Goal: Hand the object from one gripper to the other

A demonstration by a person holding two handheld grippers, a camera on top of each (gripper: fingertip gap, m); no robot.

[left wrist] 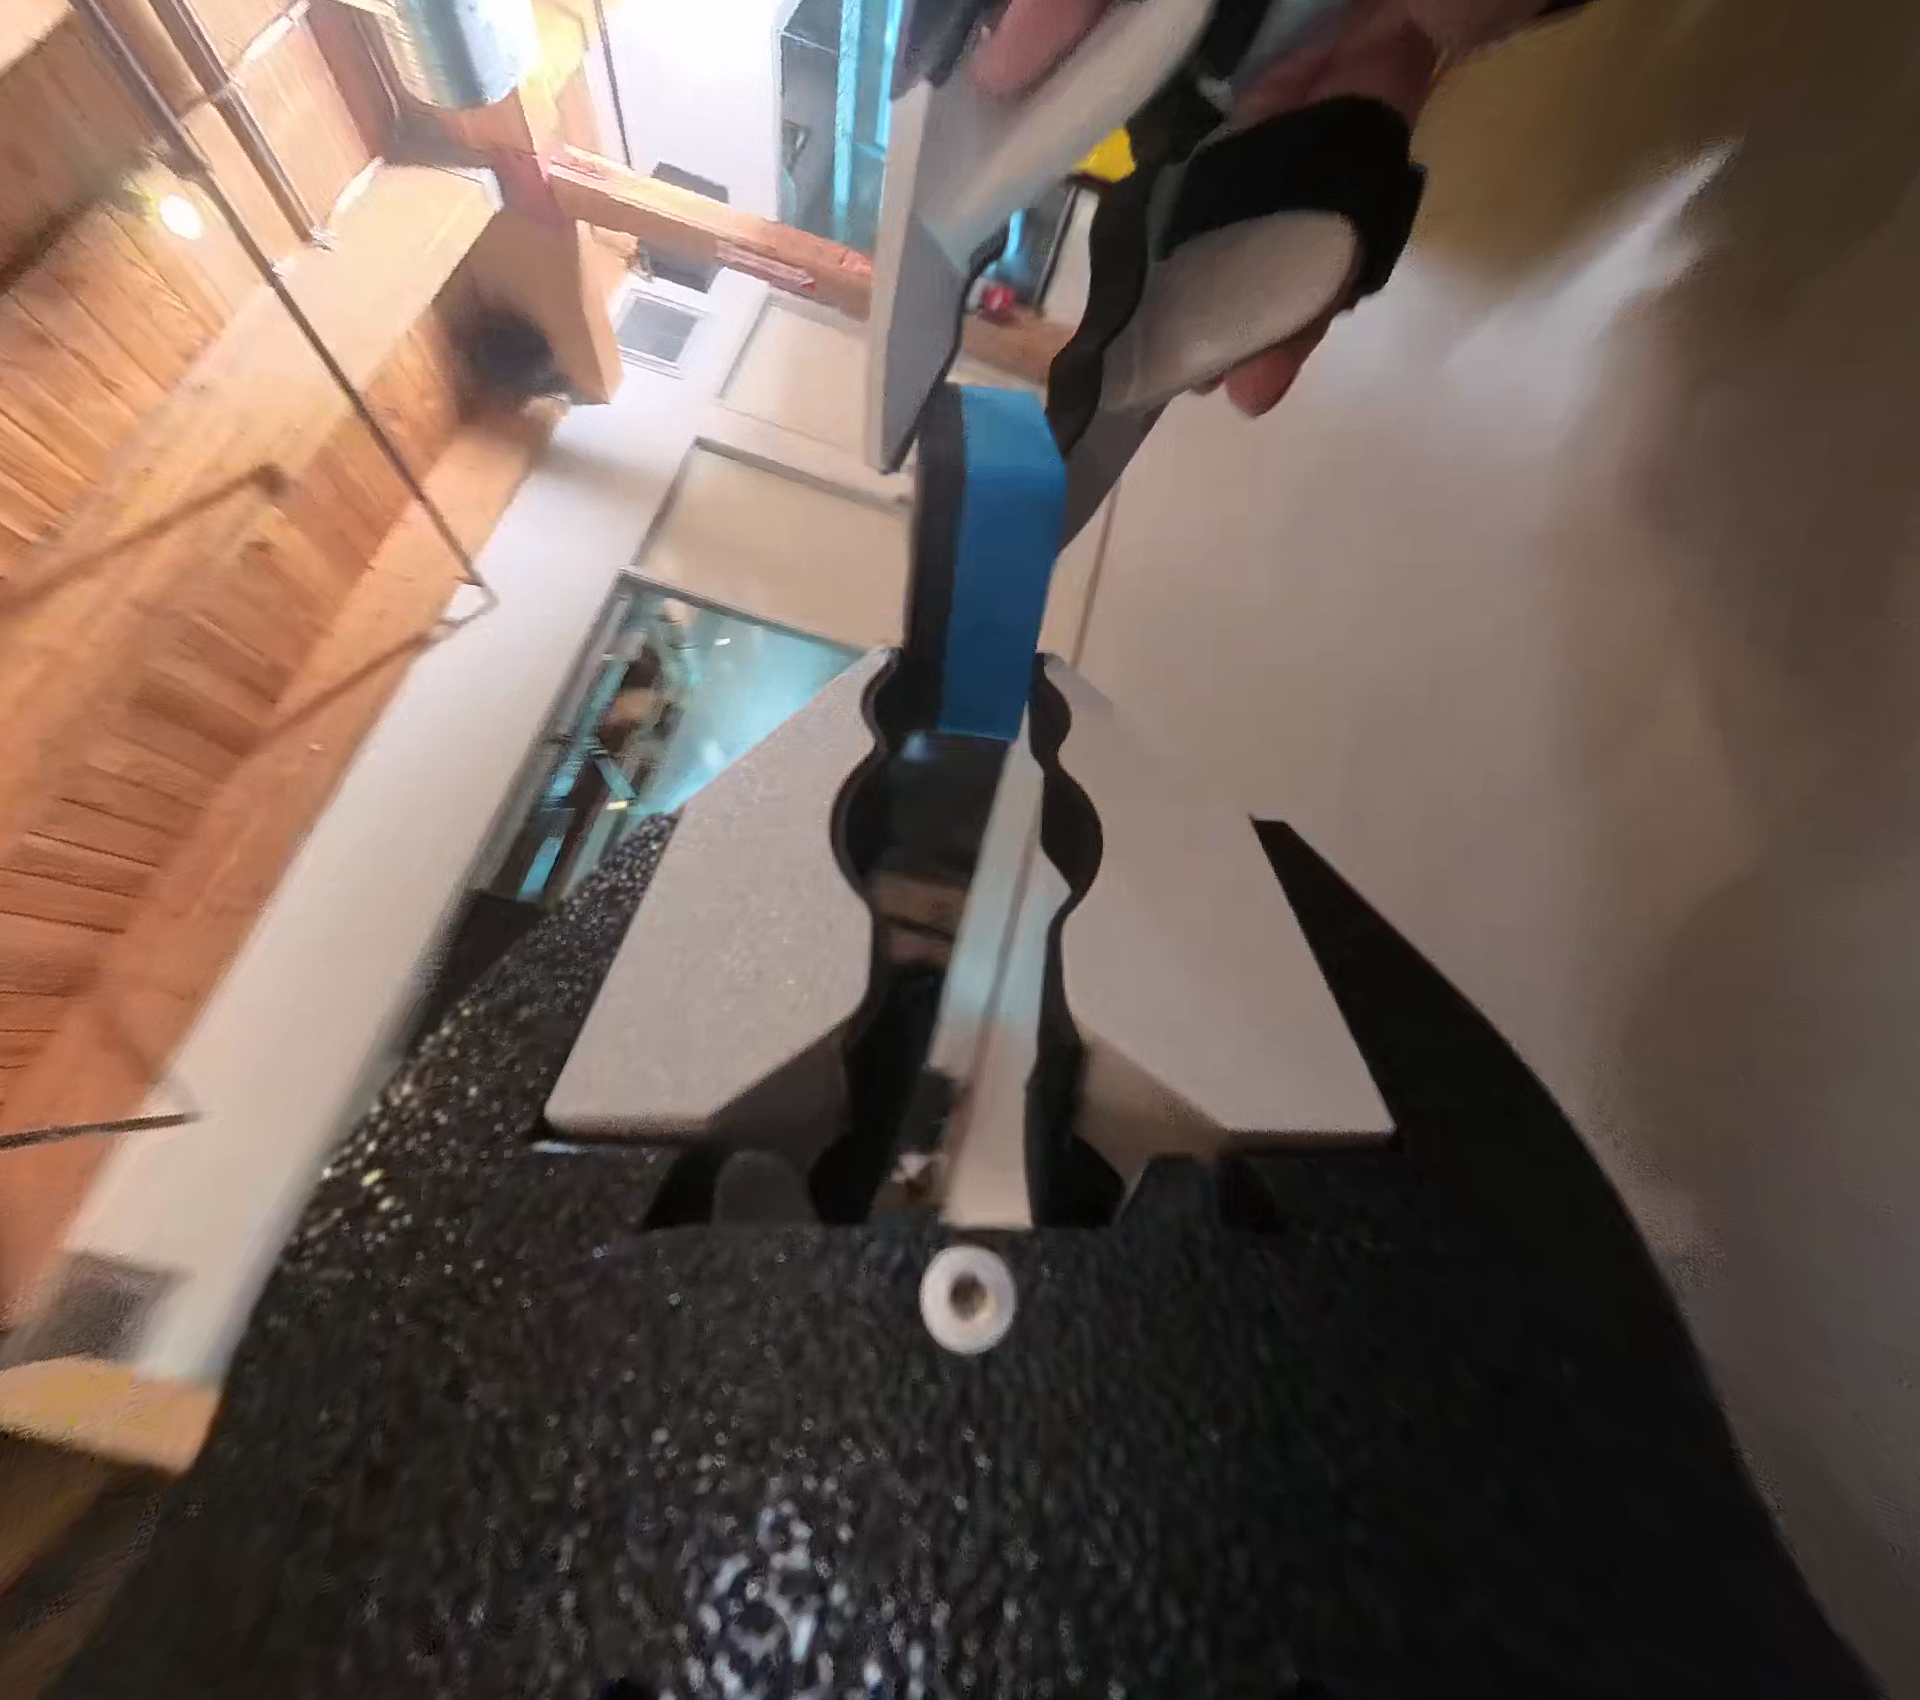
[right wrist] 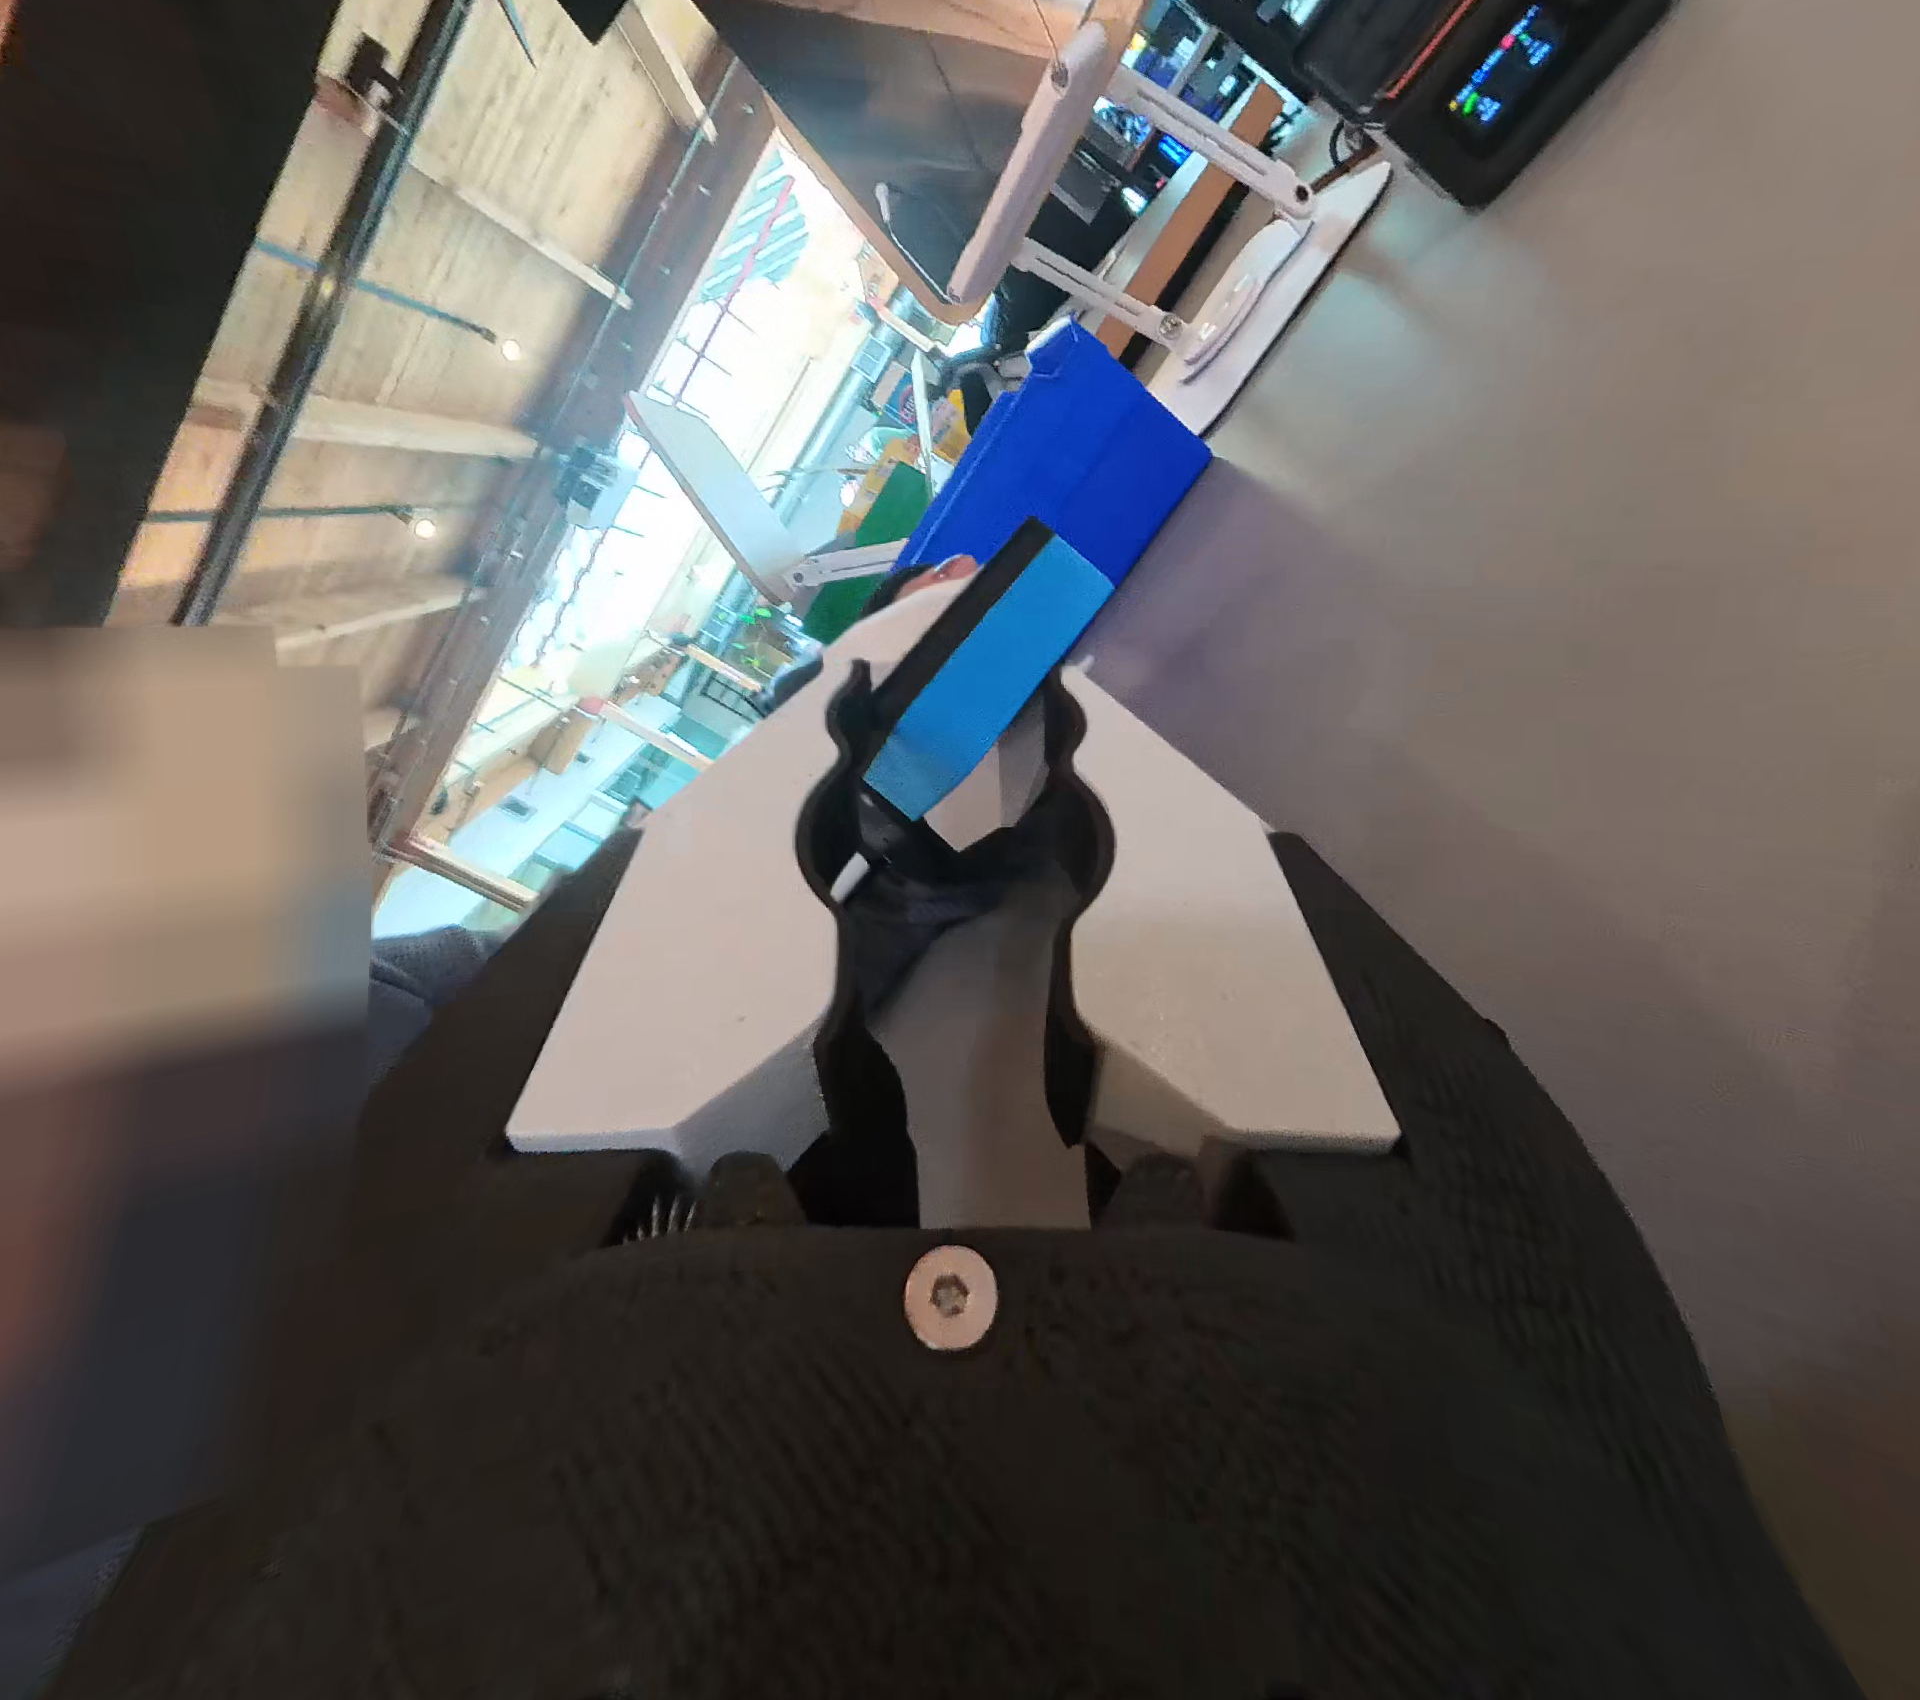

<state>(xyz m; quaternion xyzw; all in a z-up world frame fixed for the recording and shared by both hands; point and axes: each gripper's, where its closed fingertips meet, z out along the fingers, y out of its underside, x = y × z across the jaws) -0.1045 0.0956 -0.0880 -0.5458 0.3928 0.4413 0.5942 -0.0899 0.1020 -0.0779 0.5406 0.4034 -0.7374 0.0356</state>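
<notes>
Wooden ceiling beams tilt behind both grippers. Left gripper [left wrist: 966, 694] and right gripper [right wrist: 961, 715] each clench an end of the blue-and-black block [left wrist: 987, 570], held in mid-air; the handover looks half done, one release remaining.

flat blue block [left wrist: 992, 570] [right wrist: 982, 679] with black edge, clamped at both ends between gripper tips
</notes>
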